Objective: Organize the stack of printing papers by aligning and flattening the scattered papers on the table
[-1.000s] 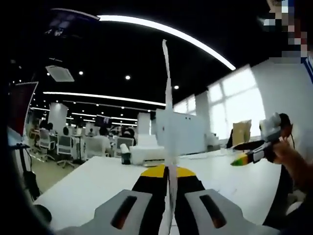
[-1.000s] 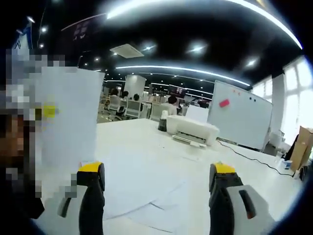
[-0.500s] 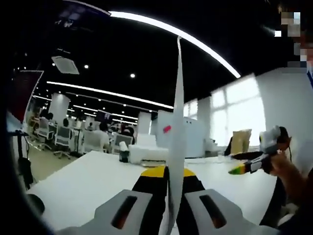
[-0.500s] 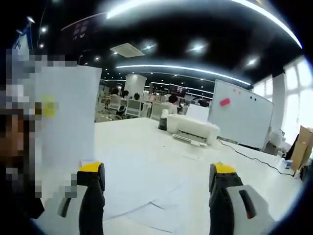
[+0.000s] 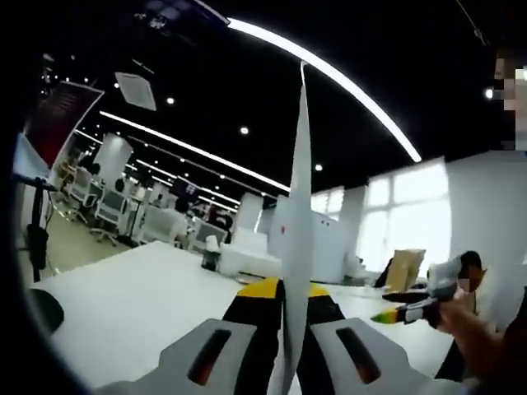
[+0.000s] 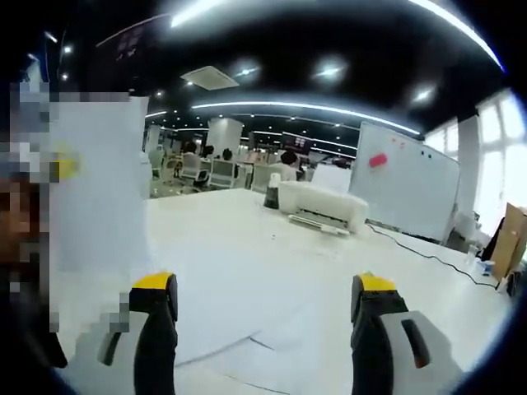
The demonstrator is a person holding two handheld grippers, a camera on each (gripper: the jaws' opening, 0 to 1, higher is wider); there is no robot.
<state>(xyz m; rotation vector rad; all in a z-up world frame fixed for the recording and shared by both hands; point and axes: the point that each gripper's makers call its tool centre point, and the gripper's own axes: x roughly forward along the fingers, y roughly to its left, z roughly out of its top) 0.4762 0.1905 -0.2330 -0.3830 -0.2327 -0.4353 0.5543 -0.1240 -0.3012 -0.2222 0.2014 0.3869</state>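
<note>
Thin white sheet of paper [image 5: 296,214] stands edge-on toward twelve o'clock, pinched between the closed jaws of the left gripper [image 5: 284,300]. Right gripper [image 6: 268,309] gapes wide over loose flat papers [image 6: 239,329] on the smooth white table [image 6: 247,247]. Boxy white printer [image 6: 323,208] sits at one o'clock, whiteboard [image 6: 403,193] beyond.

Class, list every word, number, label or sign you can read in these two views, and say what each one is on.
None can be read.
Whiteboard: a pink patch and small dots, no legible writing.
Ceiling sign: marks too blurred to read.
Red banner: no letters can be made out.
Paper held by the left gripper: seen edge-on, no print shows.
Printer: no label visible.
</note>
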